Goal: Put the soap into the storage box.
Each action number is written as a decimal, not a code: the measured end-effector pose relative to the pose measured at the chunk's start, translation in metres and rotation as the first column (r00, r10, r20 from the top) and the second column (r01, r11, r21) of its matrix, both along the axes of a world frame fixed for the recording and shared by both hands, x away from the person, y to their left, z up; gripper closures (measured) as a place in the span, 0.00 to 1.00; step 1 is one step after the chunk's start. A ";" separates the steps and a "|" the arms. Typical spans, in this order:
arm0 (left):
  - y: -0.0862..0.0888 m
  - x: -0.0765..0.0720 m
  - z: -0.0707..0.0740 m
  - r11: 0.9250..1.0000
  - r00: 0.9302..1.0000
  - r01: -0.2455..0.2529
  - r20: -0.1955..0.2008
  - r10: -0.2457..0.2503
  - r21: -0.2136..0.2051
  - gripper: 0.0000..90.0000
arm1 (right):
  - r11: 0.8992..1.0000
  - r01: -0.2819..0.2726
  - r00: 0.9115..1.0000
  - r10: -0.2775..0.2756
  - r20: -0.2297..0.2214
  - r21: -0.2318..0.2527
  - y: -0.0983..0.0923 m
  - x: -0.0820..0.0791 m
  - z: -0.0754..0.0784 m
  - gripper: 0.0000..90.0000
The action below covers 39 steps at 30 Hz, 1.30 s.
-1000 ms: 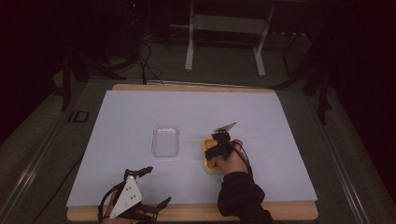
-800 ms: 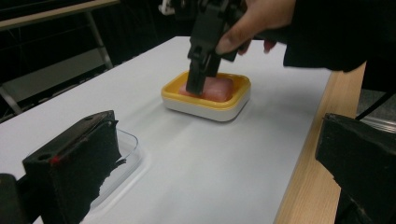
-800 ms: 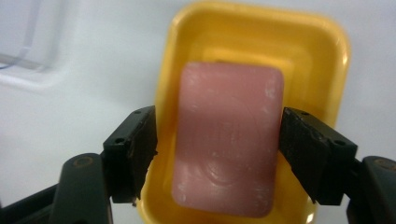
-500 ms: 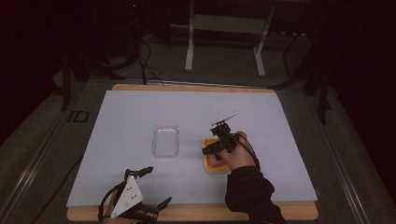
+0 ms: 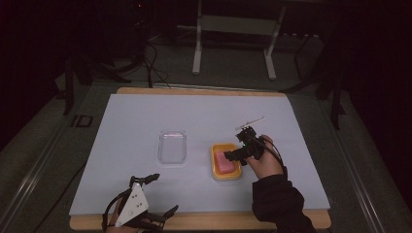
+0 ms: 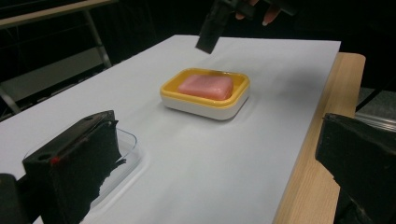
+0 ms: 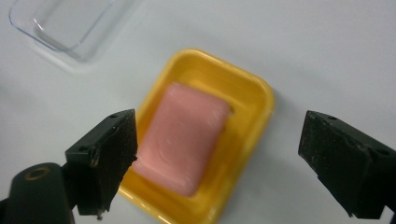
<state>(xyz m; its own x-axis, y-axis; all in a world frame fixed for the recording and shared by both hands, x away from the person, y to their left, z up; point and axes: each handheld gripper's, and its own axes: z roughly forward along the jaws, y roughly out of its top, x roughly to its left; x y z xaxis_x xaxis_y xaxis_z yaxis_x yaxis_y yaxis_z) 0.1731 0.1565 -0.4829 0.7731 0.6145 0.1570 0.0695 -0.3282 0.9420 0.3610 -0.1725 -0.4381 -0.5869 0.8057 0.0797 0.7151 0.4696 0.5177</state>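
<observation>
A pink soap bar (image 5: 224, 161) lies in a yellow dish (image 5: 226, 175) with a white base, right of the table's middle. My right gripper (image 5: 236, 144) hovers just above the dish's right side, pointing down. Its jaws have just been opening and stand wide, with nothing between them. In the right gripper view, the right gripper (image 7: 219, 140) frames the soap bar (image 7: 184, 140) and dish (image 7: 252, 93) below. My left gripper (image 5: 164, 193) rests open at the table's front edge. From the left gripper (image 6: 219, 154), the dish (image 6: 205, 109) and soap bar (image 6: 205, 87) show ahead.
A clear plastic lid (image 5: 172, 146) lies flat left of the dish, close to the left gripper's jaw (image 6: 126, 144). A white sheet (image 5: 145, 116) covers the wooden table, whose front edge (image 5: 218, 222) is bare. Metal stand legs (image 5: 197, 58) stand on the floor behind.
The right gripper opened, rose off the dish and drew back to the right. The pink soap now lies uncovered in the dish. The left gripper kept still.
</observation>
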 end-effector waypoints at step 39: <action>0.000 0.000 0.000 1.000 1.000 -0.006 0.000 0.006 0.003 0.00 | 0.995 -0.010 0.993 -0.001 0.116 0.094 -0.116 -0.052 -0.030 0.13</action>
